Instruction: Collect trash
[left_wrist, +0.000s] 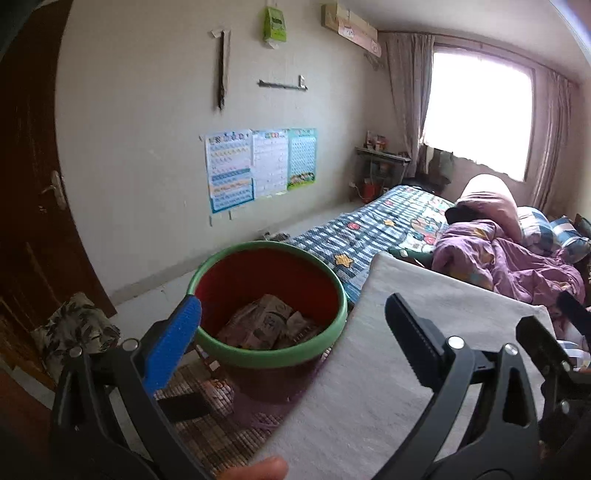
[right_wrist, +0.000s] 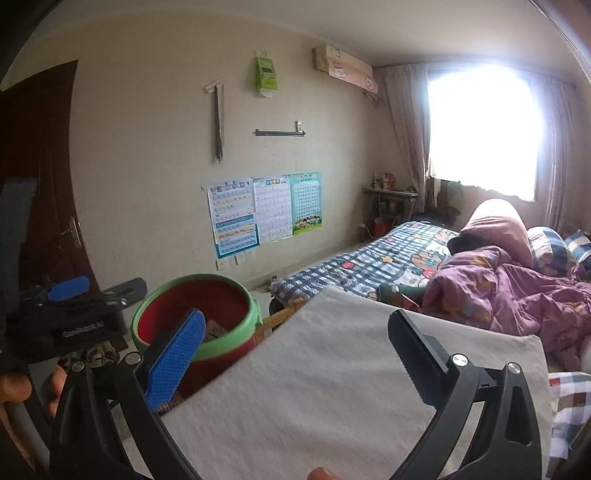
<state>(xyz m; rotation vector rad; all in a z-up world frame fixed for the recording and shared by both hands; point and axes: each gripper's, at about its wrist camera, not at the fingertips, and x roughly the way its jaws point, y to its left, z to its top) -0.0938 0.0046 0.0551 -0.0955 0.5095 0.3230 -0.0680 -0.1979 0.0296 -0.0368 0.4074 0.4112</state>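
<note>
While both grippers (left_wrist: 291, 332) (right_wrist: 295, 343) gape empty, bin (left_wrist: 221, 347) beside grey-covered surface (left_wrist: 369, 387).

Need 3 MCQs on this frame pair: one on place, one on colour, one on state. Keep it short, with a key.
1. Where does the bin stand relative to the grey-covered surface?
A. On top of it
B. Beside its left edge, lower down
C. On the bed

2. What colours is the bin?
A. Red with a green rim
B. All blue
C. White with a black rim

3. What state is the right claw in?
A. Shut on crumpled paper
B. Shut on the bin's rim
C. Open, holding nothing

Key: 1 B, both wrist views show the bin left of the grey surface's edge and below it. 2 A, red wall and green rim show in both views. 3 C, the right wrist view shows its fingers wide apart with only the grey surface behind them.
</note>
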